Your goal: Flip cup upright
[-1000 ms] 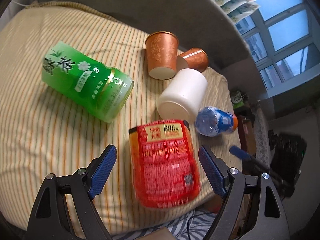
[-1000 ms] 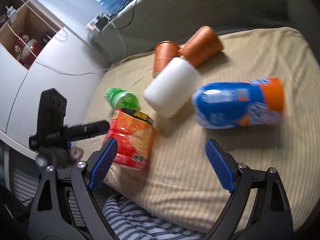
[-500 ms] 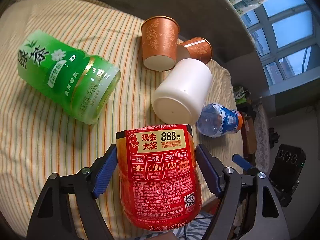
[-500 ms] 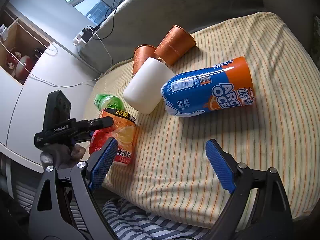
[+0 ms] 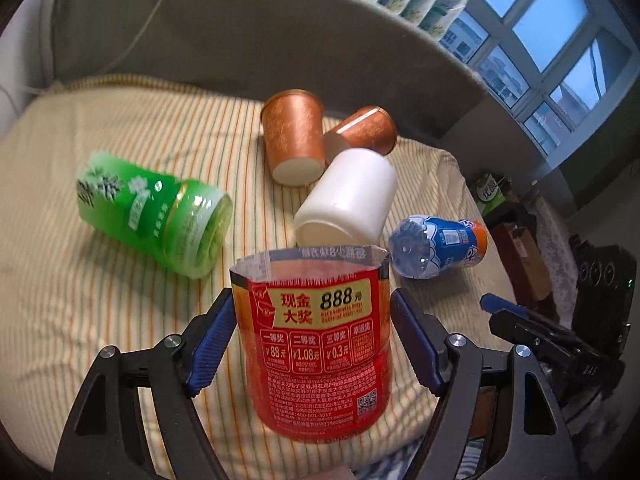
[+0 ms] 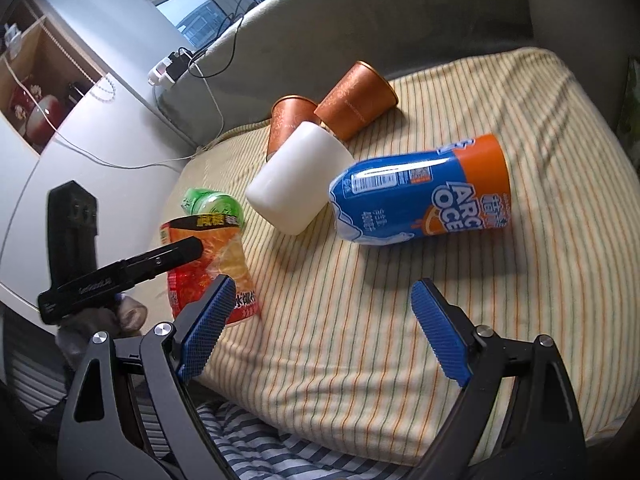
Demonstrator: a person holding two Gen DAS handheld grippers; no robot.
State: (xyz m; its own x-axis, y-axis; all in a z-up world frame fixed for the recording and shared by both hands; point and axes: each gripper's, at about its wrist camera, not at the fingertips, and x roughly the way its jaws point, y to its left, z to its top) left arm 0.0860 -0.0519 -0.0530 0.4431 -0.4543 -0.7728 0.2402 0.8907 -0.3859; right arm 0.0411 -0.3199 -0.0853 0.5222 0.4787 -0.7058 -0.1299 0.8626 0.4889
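A red cut-bottle cup (image 5: 318, 340) stands tilted near upright, open end up, between the blue pads of my left gripper (image 5: 312, 340), which is shut on it at the cushion's front edge. It also shows in the right wrist view (image 6: 208, 268) with the left gripper's finger across it. My right gripper (image 6: 320, 328) is open and empty above the striped cushion (image 6: 400, 320), in front of a blue and orange cup (image 6: 424, 196) lying on its side.
Lying on the cushion: a green cup (image 5: 156, 216), a white cup (image 5: 348, 200), two copper paper cups (image 5: 294, 136) (image 5: 360, 128), the blue cup (image 5: 436, 248). A grey backrest (image 5: 280, 40) curves behind. A cable and power strip (image 6: 168, 72) sit at the back.
My left gripper has closed on the red cup and tipped it from lying flat up to nearly upright. My right gripper has drawn a little nearer the blue cup.
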